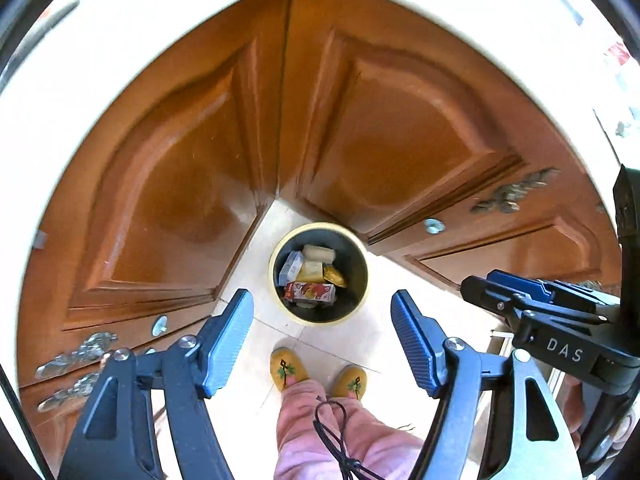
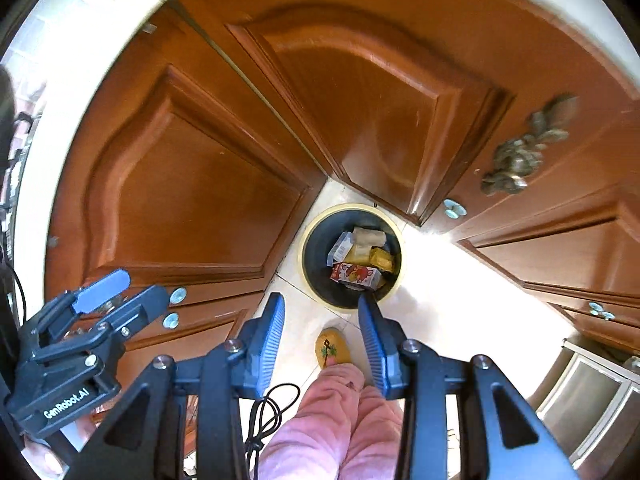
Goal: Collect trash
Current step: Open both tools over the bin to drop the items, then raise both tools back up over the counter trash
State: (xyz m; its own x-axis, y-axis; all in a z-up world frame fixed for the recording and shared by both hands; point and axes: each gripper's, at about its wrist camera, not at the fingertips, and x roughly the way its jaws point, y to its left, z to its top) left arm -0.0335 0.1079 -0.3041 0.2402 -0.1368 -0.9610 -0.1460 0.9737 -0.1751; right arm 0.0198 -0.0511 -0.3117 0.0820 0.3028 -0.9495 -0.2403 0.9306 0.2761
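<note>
Two grippers hang over the floor, pointing steeply down. My left gripper (image 1: pixel 322 334) is spread wide, nothing between its pads. Below sits the trash bin (image 1: pixel 318 273), round, dark inside with a pale yellow rim, upright in the corner where the wooden cabinet doors (image 1: pixel 180 168) meet, mouth facing up at me. Inside: a red-and-white carton (image 1: pixel 310 293) lying flat, long side across, plus yellow wrappers. My right gripper (image 2: pixel 322 326) is partly open, empty.
</note>
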